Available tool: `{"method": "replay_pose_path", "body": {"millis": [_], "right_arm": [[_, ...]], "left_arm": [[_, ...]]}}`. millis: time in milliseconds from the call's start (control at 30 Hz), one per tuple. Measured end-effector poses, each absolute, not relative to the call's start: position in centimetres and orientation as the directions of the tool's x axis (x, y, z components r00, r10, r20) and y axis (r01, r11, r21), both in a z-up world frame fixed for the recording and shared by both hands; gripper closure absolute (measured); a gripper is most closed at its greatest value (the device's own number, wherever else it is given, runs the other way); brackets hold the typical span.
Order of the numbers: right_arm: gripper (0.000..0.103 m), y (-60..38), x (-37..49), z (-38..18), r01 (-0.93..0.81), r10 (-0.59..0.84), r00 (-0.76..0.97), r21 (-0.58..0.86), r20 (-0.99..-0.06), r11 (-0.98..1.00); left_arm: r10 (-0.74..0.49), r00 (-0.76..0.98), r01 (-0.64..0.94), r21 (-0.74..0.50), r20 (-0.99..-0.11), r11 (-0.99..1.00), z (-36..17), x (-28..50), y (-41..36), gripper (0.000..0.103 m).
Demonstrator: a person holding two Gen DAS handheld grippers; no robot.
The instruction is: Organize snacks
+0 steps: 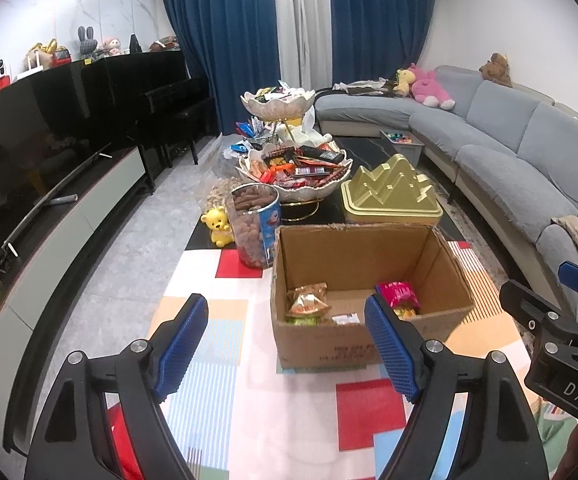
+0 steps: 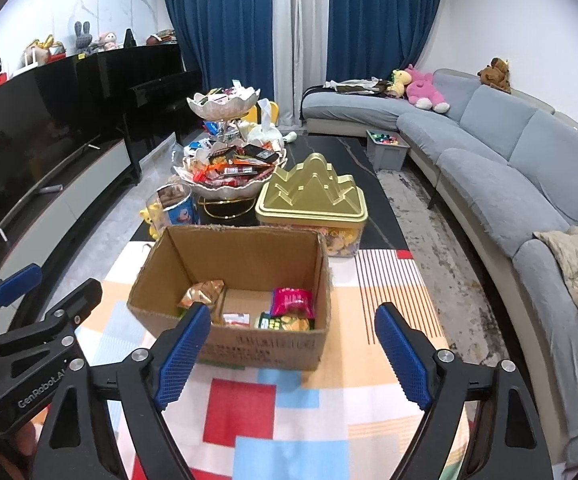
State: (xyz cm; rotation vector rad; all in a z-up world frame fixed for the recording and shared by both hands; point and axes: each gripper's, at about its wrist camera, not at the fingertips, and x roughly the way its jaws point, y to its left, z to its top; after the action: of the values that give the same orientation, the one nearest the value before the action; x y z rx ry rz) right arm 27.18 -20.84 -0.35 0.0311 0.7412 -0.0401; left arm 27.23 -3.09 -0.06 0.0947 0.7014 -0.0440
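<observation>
Open cardboard box (image 2: pixel 229 280) upright on the counter, holding a few snack packets: gold bag (image 2: pixel 203 294) at left, pink bag (image 2: pixel 292 301) at right (small white pack between). Two-tier bowl stand (image 2: pixel 225 176) behind, heaped with wrapped snacks.

a living room is shown under even indoor light. the rear wall (image 1: pixel 489 12) is plain white; the left wall (image 1: pixel 69 4) is faced with white marble-pattern panels. dark blue curtains (image 1: pixel 225 32) are hung full height at the back, with a pale sheer strip (image 1: pixel 301 20) between them. a grey sectional sofa (image 1: pixel 509 136) is curved along the right side, and plush toys (image 1: pixel 429 84) are set on it. a black upright piano (image 1: pixel 157 80) is placed at the left rear, with a large dark television (image 1: pixel 29 140) on a low grey cabinet (image 1: pixel 89 216) beside it. the floor (image 1: pixel 137 248) is laid with grey tiles, and a worn rug (image 2: pixel 441 216) is laid beside the sofa.
</observation>
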Motion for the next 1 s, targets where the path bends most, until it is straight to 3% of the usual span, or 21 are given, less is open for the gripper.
{"method": "replay_pose_path", "body": {"millis": [333, 1000], "right_arm": [[0.013, -20.6, 22.7, -1.0, 0.054, -0.028, 0.729, 0.017, -0.684, 0.998], [0.013, -20.5, 13.4, -1.9, 0.049, -0.028, 0.738, 0.013, -0.675, 0.999]], "left_arm": [[-0.011, 0.771, 0.067, 0.063, -0.637, 0.996, -0.1, 22.5, -2.2, 0.019], [-0.013, 0.747, 0.083, 0.074, -0.665, 0.994, -1.6, 13.3, -1.9, 0.019]]}}
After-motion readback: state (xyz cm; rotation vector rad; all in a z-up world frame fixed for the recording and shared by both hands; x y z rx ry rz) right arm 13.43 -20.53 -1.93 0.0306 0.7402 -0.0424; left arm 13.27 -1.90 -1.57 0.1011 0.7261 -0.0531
